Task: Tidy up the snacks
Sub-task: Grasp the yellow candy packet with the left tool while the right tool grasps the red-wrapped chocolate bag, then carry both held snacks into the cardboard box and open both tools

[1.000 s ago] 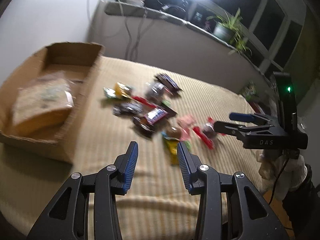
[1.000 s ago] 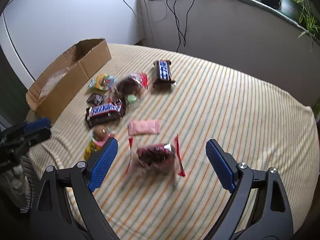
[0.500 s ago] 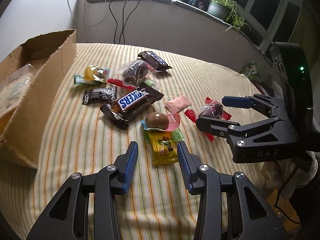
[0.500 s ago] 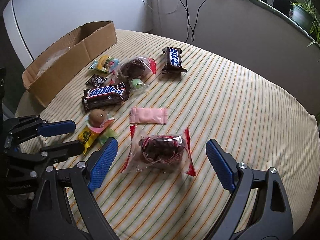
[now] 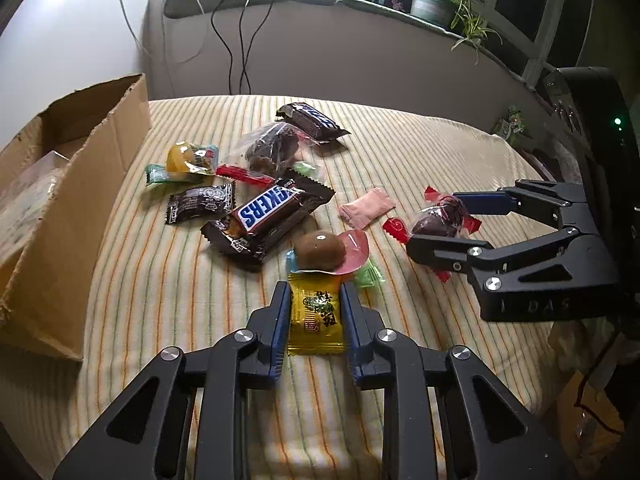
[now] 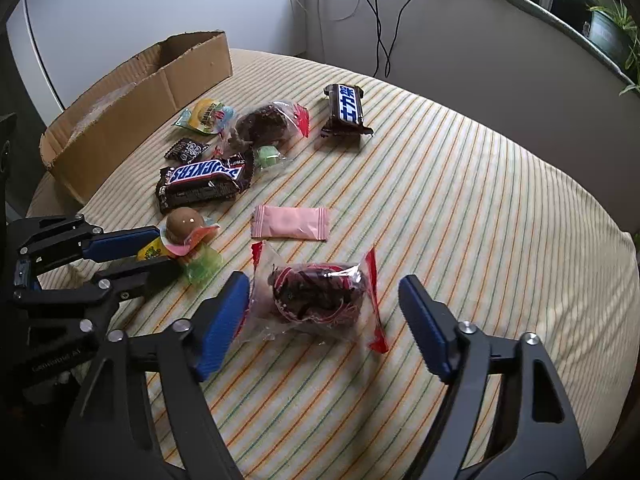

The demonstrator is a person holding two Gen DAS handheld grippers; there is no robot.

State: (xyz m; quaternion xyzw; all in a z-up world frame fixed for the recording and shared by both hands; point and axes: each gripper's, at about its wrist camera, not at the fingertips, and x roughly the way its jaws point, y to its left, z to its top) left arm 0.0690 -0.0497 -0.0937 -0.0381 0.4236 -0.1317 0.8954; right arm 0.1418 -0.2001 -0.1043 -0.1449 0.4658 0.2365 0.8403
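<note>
Snacks lie scattered on a striped tablecloth [image 6: 460, 200]. My left gripper [image 5: 315, 288] straddles a yellow packet [image 5: 316, 314]; its jaws are closing and both blue pads touch the packet's sides. In the right wrist view the left gripper [image 6: 164, 250] sits low at the left. My right gripper [image 6: 322, 282] is down over a clear bag with red ends holding a dark cake [image 6: 316, 300]. Its jaws are closing; the left pad meets the wrapper edge and the right pad stands apart. The left wrist view shows the right gripper [image 5: 436, 222] around that bag [image 5: 440, 220].
An open cardboard box [image 5: 80, 184] stands at the left with packets inside. A Snickers bar [image 5: 268, 208], pink sachet [image 5: 366, 210], brown domed sweet [image 5: 320, 250], second cake bag [image 6: 264, 124] and another bar [image 6: 346, 108] lie nearby. Cables hang behind; a plant [image 5: 432, 8] is on the sill.
My left gripper moved forward and down over the yellow packet and its jaws narrowed onto it. The right gripper's jaws narrowed around the cake bag.
</note>
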